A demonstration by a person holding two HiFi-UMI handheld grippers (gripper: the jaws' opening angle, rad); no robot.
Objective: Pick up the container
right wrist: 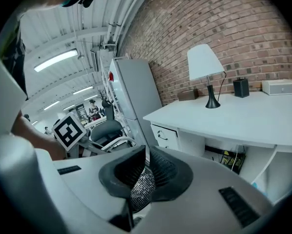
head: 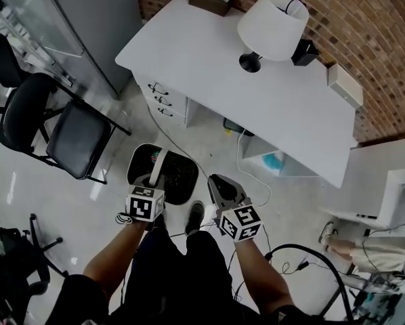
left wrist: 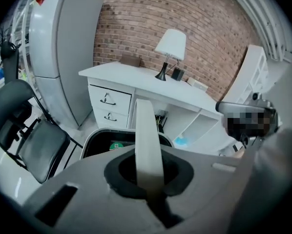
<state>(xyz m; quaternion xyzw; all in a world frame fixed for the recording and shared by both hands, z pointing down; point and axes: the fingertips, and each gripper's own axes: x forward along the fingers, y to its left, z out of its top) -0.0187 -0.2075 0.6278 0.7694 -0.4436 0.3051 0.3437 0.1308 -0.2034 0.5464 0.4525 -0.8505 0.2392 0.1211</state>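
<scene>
White plastic forms the arched handle (left wrist: 147, 140), and our left gripper (left wrist: 148, 174) has its fingers pressed shut around that band. The container (head: 138, 166), a white-rimmed bin with a dark mesh inside, lies just beneath and ahead of those fingers. Our right gripper (right wrist: 145, 165) seems to pinch the speckled mesh wall (right wrist: 142, 191) at the rim nearest it, with its fingers almost together. We judge the bin to be light and fairly stiff. The thin handle may flex and let the bin swing, and the mesh could give under a hard pinch. The handle's middle looks like the best hold, and a rim grip beside it should steady any tilt.
</scene>
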